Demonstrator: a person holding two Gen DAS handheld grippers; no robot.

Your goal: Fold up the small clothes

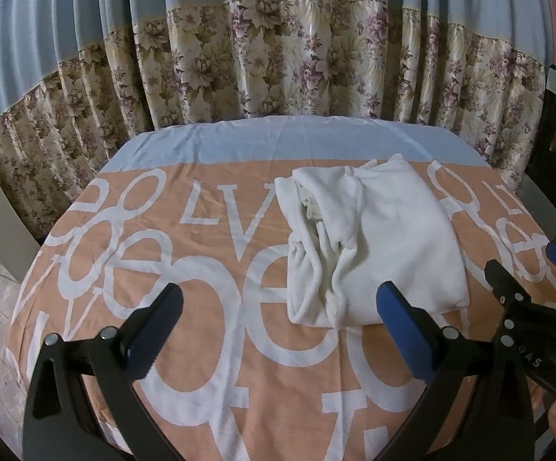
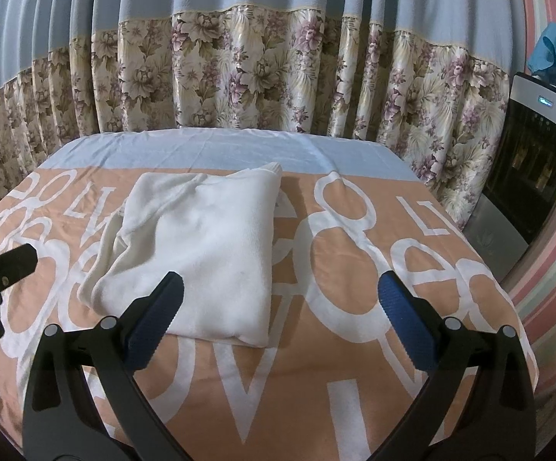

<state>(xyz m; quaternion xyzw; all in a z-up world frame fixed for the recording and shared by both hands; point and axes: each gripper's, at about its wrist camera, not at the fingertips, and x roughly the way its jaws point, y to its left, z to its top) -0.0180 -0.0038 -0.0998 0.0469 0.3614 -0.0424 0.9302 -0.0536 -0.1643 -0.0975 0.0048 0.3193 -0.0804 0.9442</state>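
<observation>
**Folded white garment on lettered cloth, both grippers open above it**

Item 1, left gripper [image 1: 278, 326]. I see it with its jaws spread wide, nothing between them, hovering over the near part of the surface [image 1: 208, 345]. Its blue pads [image 1: 403, 330] face each other across a broad gap. The right-hand pad sits over the near edge of the garment; I cannot tell whether it touches the cloth.

Item 2, white garment [image 1: 374, 242]. Folded into a rough rectangle, it lies flat just ahead of the left gripper and off to its right. The left side of the bundle shows bunched, rumpled folds; the right side is smooth. From the right wrist view the same garment [image 2: 201, 246] lies ahead of the right gripper and to its left, its near edge just beyond the left pad.

Item 3, right gripper [image 2: 278, 326]. Jaws wide apart, empty, held over the bare lettered cloth to the right of the garment. In the left wrist view I catch part of it at the far right edge [image 1: 528, 299], beside the garment's right side.

Item 4, surface covering. Peach cloth with large white letters and a pale blue band [image 2: 216, 150] at the far end.

Item 5, curtain [image 2: 239, 77]. Blue above, floral below, hanging beyond the far edge.

Item 6, dark appliance [image 2: 528, 161]. Stands to the right of the right gripper, against a striped wall.
</observation>
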